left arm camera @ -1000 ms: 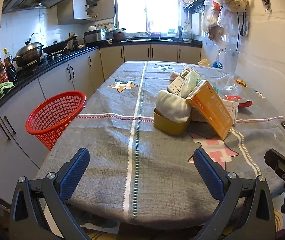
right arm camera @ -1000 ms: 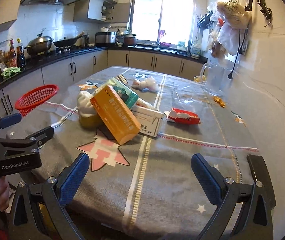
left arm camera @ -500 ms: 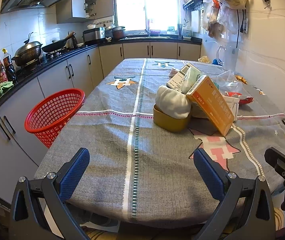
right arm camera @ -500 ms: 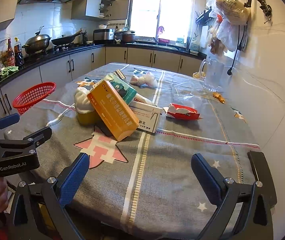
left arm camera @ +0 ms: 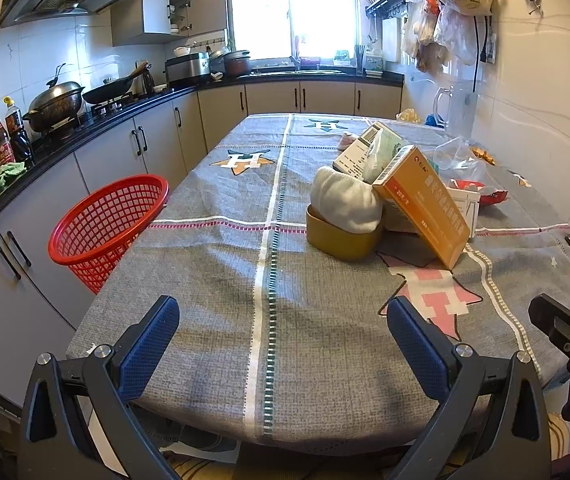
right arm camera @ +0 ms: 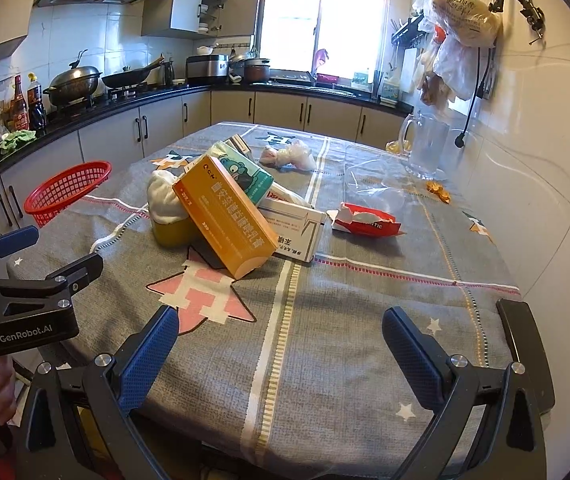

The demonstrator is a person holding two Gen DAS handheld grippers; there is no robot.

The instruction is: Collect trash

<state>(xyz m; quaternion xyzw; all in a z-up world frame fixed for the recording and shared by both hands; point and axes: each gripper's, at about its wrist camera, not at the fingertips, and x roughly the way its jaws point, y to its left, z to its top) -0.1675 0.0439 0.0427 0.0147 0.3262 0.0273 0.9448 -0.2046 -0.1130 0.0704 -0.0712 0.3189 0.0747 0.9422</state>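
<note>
A heap of trash sits mid-table: an orange box [right arm camera: 227,216] [left arm camera: 423,204] leaning on a white box [right arm camera: 295,226], a teal tissue pack [right arm camera: 245,174], and a yellow bowl [left arm camera: 341,236] holding a white wad [left arm camera: 345,202]. A torn red wrapper [right arm camera: 365,222] lies to the right, and a crumpled plastic bag [right arm camera: 289,154] lies farther back. A red mesh basket [left arm camera: 107,218] [right arm camera: 67,192] stands off the table's left side. My left gripper [left arm camera: 283,342] is open over the near table edge, nothing between its fingers. My right gripper [right arm camera: 277,346] is open too, short of the heap.
The grey star-print tablecloth [left arm camera: 213,280] covers the table. A clear pitcher [right arm camera: 425,148] and orange scraps [right arm camera: 437,190] sit near the right wall, with a clear plastic sheet [right arm camera: 369,176] beside them. Kitchen counters with pots run along the left. Bags hang on the right wall.
Both grippers have drifted slightly forward toward the heap, staying open. Nothing on the table has moved.
</note>
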